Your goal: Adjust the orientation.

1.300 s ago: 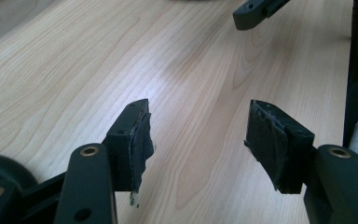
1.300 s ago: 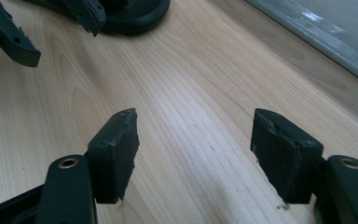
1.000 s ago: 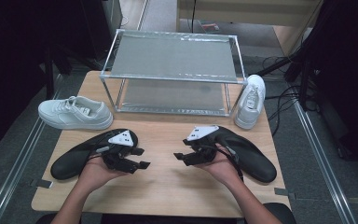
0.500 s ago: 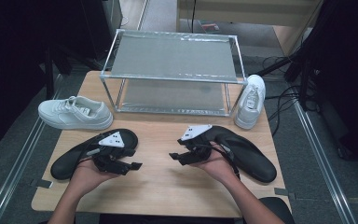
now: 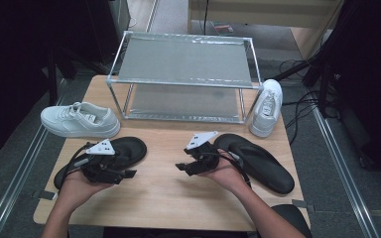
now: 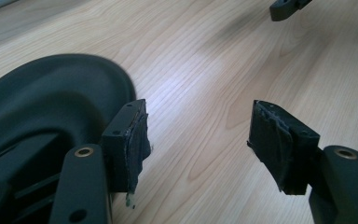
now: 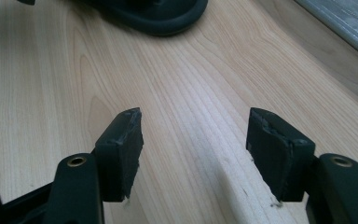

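On the table point(image 5: 168, 198), both grippers are hovering with jaws spread and nothing between them: the left gripper point(image 5: 121, 173) just beside the left black slipper point(image 5: 124, 148), the right gripper point(image 5: 186, 167) near the right black slipper point(image 5: 263, 163). Nothing is sitting on the wire rack point(image 5: 183, 59) yet; all the placing seems left to do.

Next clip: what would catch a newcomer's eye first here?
Two open grippers, left and right, face each other low over the middle of the wooden table, holding nothing. A black slipper lies by each: left slipper, right slipper. Behind stands a metal rack, with a white sneaker at its left and another sneaker at its right.
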